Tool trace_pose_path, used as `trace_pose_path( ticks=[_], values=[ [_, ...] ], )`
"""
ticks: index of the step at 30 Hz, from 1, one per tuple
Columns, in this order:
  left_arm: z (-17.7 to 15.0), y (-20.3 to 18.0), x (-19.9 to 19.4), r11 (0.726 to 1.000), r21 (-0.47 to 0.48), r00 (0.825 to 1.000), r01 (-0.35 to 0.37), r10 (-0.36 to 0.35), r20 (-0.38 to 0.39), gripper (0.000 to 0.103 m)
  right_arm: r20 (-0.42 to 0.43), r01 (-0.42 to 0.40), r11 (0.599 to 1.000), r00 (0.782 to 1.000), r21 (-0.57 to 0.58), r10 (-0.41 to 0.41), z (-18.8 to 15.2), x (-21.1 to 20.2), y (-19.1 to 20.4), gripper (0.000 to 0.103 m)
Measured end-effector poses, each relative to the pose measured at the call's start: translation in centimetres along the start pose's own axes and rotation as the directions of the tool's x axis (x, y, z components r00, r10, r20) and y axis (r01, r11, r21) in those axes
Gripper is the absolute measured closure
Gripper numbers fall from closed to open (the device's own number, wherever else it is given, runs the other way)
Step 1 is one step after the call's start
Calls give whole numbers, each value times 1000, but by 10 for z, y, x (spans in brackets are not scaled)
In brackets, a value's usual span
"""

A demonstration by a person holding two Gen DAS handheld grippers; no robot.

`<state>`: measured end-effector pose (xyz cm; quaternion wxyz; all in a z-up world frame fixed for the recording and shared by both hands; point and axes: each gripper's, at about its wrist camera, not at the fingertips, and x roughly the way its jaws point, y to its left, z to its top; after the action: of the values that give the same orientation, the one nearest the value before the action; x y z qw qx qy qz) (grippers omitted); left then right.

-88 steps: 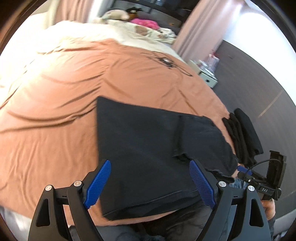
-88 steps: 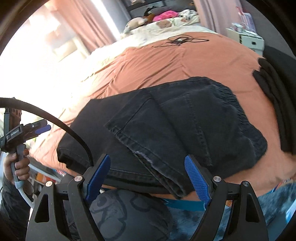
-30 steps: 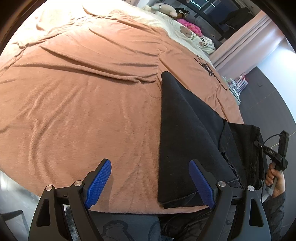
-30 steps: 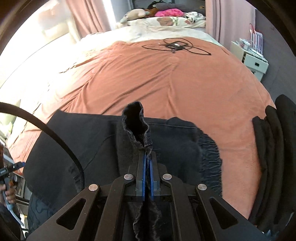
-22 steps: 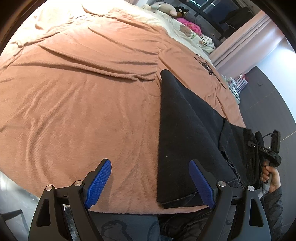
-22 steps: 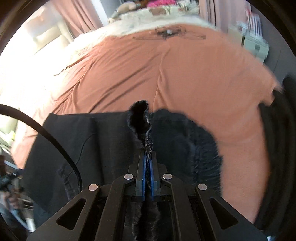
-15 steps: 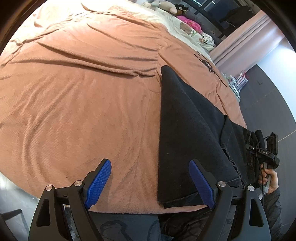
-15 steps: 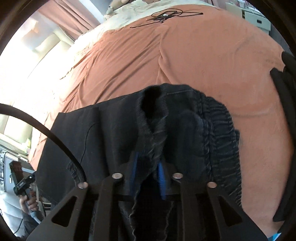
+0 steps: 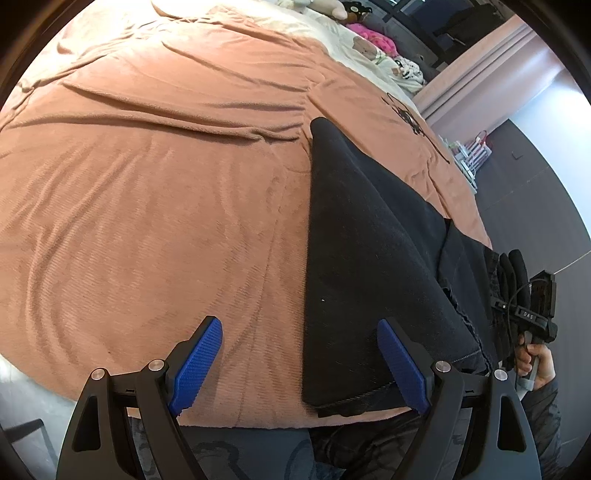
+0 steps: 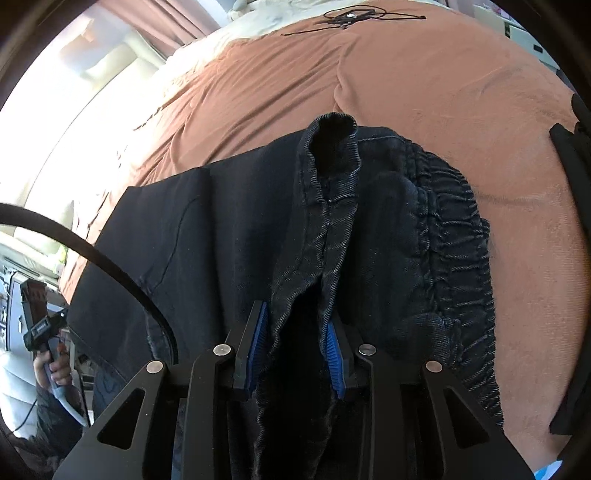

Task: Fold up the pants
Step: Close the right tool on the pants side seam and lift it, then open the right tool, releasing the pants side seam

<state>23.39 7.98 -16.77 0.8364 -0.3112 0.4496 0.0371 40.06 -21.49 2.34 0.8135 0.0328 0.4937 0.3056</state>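
Black denim pants [image 10: 388, 236] sit bunched between your right gripper's [image 10: 295, 343] opening jaws on the orange blanket [image 9: 147, 192]; your left gripper [image 9: 299, 354] gapes wide, empty.

Bed [image 9: 147, 192] covered with a wrinkled rust-orange plush blanket; cream bedding at its far end. Lying on it: black denim pants [image 10: 369, 229] with an elastic gathered waistband, folded, near the front edge; a stack of folded black garments [image 10: 569, 177] just beside them; a tangle of black cable [image 10: 351, 16] farther back.
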Motion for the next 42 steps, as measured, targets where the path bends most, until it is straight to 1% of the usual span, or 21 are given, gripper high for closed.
trace_pose_path(
  ticks=[1, 2, 3, 6, 8, 12, 16, 21, 30, 34, 36, 38, 39, 40, 41, 42],
  values=[
    [0, -1, 0, 1000, 1, 1000, -1, 1, -1, 16, 2, 7, 1000, 1000, -1, -7, 0, 0, 1, 84],
    [0, -2, 0, 1000, 2, 1000, -2, 2, -2, 16, 11, 30, 999, 999, -10, -30, -1, -1, 3, 94],
    [0, -3, 0, 1000, 3, 1000, -4, 4, -2, 16, 19, 45, 999, 999, -21, -44, 0, -3, 6, 101],
    [2, -5, -1, 1000, 11, 1000, -6, 6, 0, 16, 54, 74, 997, 996, -37, -72, 1, -11, 13, 102],
    [2, -9, -2, 1000, 20, 1000, -8, 8, -1, 16, 70, 66, 997, 996, -26, -64, 3, -19, 12, 102],
    [2, -14, 0, 1000, 30, 1000, -8, 8, -3, 16, 104, 92, 996, 990, 4, -92, 8, -35, 6, 102],
    [2, -20, 2, 999, 44, 1000, -6, 6, -8, 16, 115, 120, 991, 985, 53, -126, 11, -46, -10, 102],
    [2, -25, 6, 998, 57, 1000, -5, 6, -18, 16, 98, 140, 986, 984, 93, -149, 9, -50, -22, 102],
    [2, -28, 11, 997, 77, 999, -22, 25, -32, 18, 109, 182, 976, 975, 120, -195, 15, -73, -25, 102],
    [1, -26, 16, 997, 74, 998, -31, 35, -50, 22, 103, 226, 966, 966, 124, -239, 15, -75, -24, 102],
    [0, -25, 18, 996, 76, 998, -37, 42, -55, 23, 101, 280, 950, 950, 139, -295, 14, -73, -26, 102],
    [0, -23, 24, 996, 75, 996, -50, 55, -67, 27, 70, 314, 940, 943, 134, -325, 14, -62, -26, 102],
    [-1, -23, 26, 996, 74, 996, -52, 58, -74, 29, 52, 335, 933, 937, 131, -344, 13, -56, -25, 98],
    [-1, -23, 27, 996, 76, 995, -54, 60, -77, 30, 49, 362, 923, 928, 127, -370, 11, -54, -23, 90],
    [-2, -22, 27, 995, 79, 995, -55, 61, -74, 30, 55, 375, 919, 922, 126, -383, 10, -55, -20, 84],
    [-1, -22, 27, 995, 82, 996, -55, 61, -72, 30, 64, 402, 908, 909, 122, -411, 9, -58, -16, 76]
  ],
)
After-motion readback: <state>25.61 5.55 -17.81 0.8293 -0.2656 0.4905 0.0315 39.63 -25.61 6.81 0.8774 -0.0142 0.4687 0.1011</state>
